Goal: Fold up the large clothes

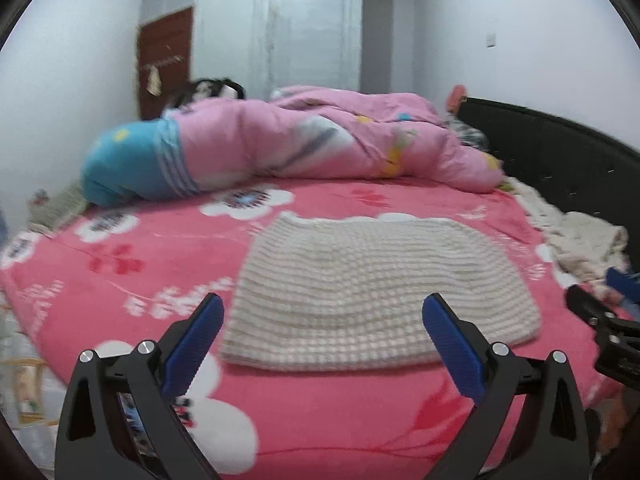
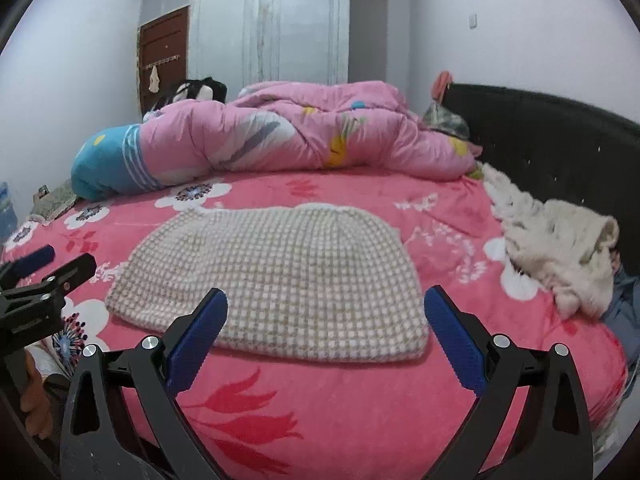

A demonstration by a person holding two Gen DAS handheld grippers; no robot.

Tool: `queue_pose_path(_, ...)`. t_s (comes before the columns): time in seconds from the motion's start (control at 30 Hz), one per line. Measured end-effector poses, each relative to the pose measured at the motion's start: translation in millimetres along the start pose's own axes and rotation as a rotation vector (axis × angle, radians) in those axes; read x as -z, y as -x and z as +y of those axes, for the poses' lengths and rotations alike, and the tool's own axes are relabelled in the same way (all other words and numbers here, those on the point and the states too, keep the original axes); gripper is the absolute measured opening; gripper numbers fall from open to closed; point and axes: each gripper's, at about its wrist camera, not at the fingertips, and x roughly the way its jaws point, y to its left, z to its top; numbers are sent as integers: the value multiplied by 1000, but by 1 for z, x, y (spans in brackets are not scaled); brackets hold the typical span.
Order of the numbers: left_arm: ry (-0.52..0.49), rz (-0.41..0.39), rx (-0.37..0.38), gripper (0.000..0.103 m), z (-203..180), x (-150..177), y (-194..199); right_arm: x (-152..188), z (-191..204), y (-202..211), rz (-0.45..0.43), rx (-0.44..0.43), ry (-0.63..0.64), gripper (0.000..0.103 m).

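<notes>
Checked garment (image 1: 372,288): folded flat into a rounded rectangle, beige and white, on the bed just ahead of both tools, touching neither.
Left tool (image 1: 323,312): jaws spread wide, nothing between the blue pads (image 1: 196,340); it hangs above the near edge of the garment, angled down toward it.
Right tool (image 2: 326,308): jaws likewise spread wide and empty; blue pads (image 2: 452,340) frame the garment's near edge from above.
Tools to each other: side by side; the right one shows at the right edge of the left wrist view, the left one at the left edge of the right wrist view.
Bed cover (image 2: 360,400): pink-red with white flowers and red tulips, under the garment and directly below both tools.
Cream fluffy cloth (image 2: 560,252): crumpled, to the right of the right tool, against the headboard side, well apart from the garment.
Headboard (image 2: 540,140): black and padded, along the right of the bed.
Pink duvet (image 1: 340,140): bunched in a heap beyond the garment, one end blue.
Wardrobe (image 2: 272,20): white, far behind the duvet.
Door (image 2: 164,56): brown, left of the wardrobe.
</notes>
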Motion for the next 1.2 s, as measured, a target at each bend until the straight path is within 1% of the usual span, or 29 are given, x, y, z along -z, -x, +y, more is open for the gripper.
queue_pose_path(0.17,21,-31,-60,98,3,0,9,1,7,0,4,8,23,95)
queue_pose_path(0.27,-4,-29,-88,98,2,0,10,3,9,0,6,18,32,95)
queue_pose_path(0.3,-29,-21,-95,98,1,1,9,3,9,-1,7,19,32,95)
queue_pose_path(0.37,-65,-10,-95,98,-2,2,7,4,9,-3,16,42,28,95)
queue_pose_path(0.4,-61,-9,-93,98,-2,2,7,5,10,-4,18,55,31,95)
queue_pose_path(0.5,-21,9,-68,98,1,6,5,7,13,-5,24,78,45,95)
queue_pose_path(0.6,-1,29,-55,98,1,10,1,9,15,-5,33,75,58,95)
queue_pose_path(0.67,1,50,-53,98,-1,12,-3,11,15,-7,51,60,58,95)
queue_pose_path(0.83,12,136,-34,98,-4,22,-19,18,13,-17,108,17,27,95)
queue_pose_path(0.97,56,226,6,98,-2,31,-35,24,11,-26,156,-2,-1,95)
queue_pose_path(1.1,108,295,38,98,3,40,-49,28,9,-38,220,-15,-50,95)
queue_pose_path(1.2,139,334,53,98,9,46,-57,30,9,-40,249,-16,-71,95)
